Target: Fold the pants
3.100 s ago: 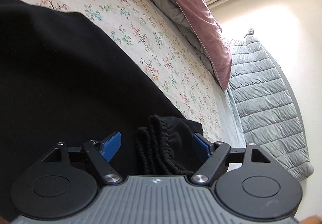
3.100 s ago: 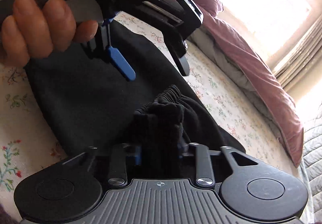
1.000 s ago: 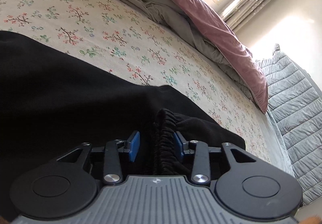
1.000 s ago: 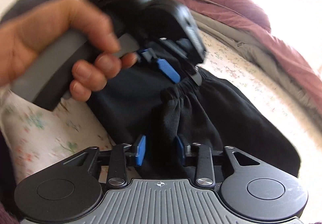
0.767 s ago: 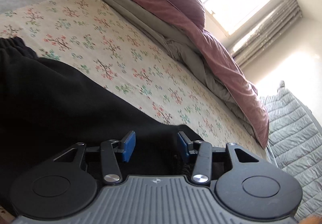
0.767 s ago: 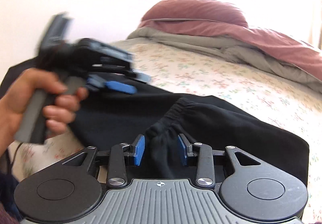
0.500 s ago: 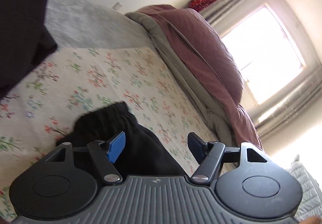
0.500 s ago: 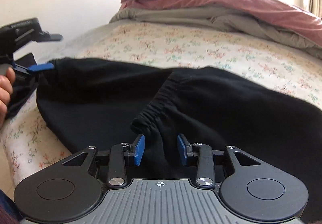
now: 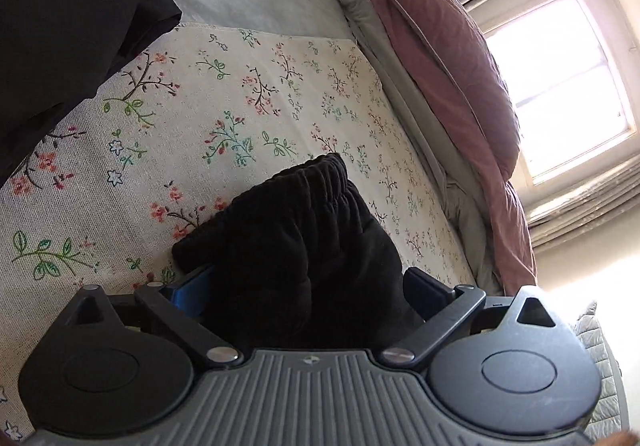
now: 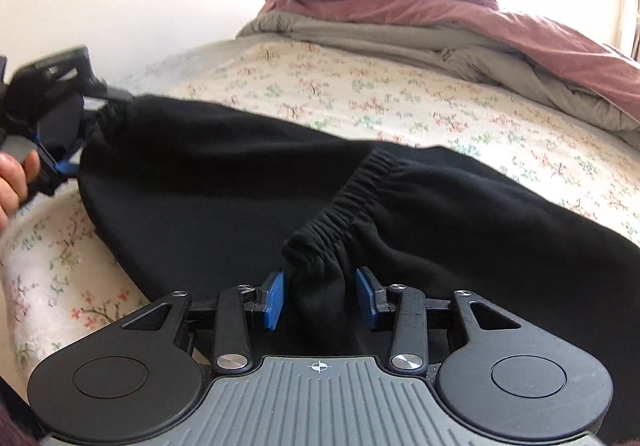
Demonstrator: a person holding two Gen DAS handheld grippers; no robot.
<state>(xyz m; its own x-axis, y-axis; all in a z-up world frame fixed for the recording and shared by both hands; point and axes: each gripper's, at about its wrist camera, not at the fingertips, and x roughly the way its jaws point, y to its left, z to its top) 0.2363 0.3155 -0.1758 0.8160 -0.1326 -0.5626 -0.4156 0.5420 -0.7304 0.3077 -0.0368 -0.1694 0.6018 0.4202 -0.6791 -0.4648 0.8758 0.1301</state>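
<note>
Pants (image 9: 304,246) fill the middle of my left wrist view: black, soft, fleecy-looking fabric with a gathered elastic band at the far end, lying on the floral sheet of the bed (image 9: 224,93). My left hand-held gripper (image 9: 308,286) has its jaws spread wide, the blue pad (image 9: 192,292) on one side and the dark pad on the other, with the cloth bunched loosely between them rather than pinched. I judge this end has been laid down and let go. A second dark cloth (image 9: 60,5) sits at the upper left corner, and a mauve duvet (image 9: 448,57) lies along the far side of the bed by the window (image 9: 560,85).

From the right wrist view, the pants (image 10: 224,181) stretch across the bed as one broad black panel, with another ribbed elastic edge (image 10: 344,201) running down toward my right hand-held gripper (image 10: 320,300). Its blue pads stand apart on either side of a hanging tuck of fabric, not closed on it. Far left, the left hand-held gripper (image 10: 60,101) sits at the garment's gathered end, a hand (image 10: 16,181) on its handle.

I reckon the garment is laid out lengthwise, possibly leg over leg; the crosswise folds are yet to be made.
</note>
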